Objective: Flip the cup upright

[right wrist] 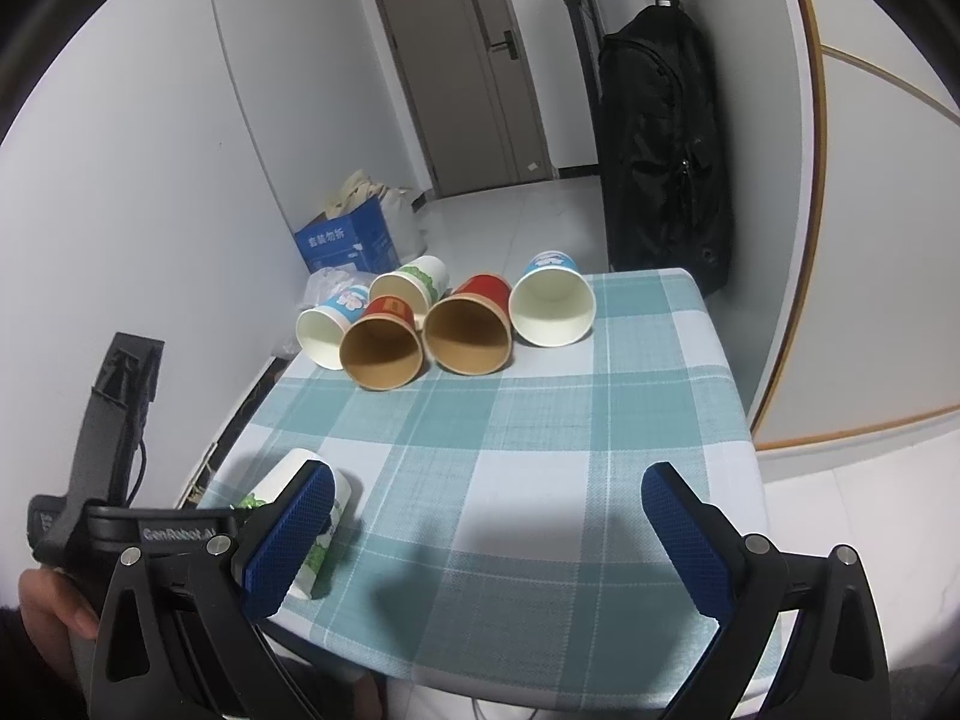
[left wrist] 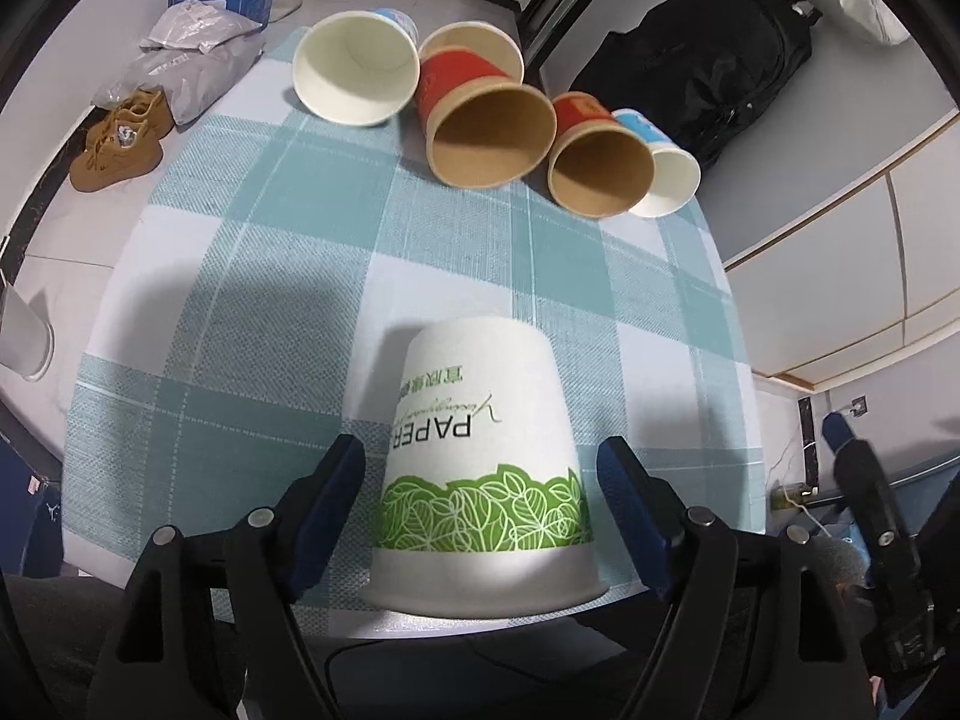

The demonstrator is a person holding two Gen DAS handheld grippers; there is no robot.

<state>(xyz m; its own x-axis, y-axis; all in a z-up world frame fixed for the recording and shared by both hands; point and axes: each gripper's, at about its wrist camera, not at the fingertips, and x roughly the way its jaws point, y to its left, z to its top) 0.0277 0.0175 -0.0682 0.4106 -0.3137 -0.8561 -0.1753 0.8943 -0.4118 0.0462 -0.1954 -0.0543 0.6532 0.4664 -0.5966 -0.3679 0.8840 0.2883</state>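
So the upside-down paper cup [left wrist: 483, 468] sits mouth-down at the near edge of the desk [left wrist: 252, 276], between the left gripper [left wrist: 480, 480]'s spread fingers [left wrist: 327, 498], not touched yet. It's probably light, thin and easy to crush, so I'd pinch gently mid-wall. Checked cloth looks grippy enough. Right gripper [right wrist: 486, 534] hangs open over bare cloth, bag [right wrist: 660, 150] by the wall.

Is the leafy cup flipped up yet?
Not yet. The leafy cup stands upside down, rim on the table. The left gripper is open with a finger on each side, not squeezing. The right gripper is open, holding nothing. Grabbing and flipping are left.
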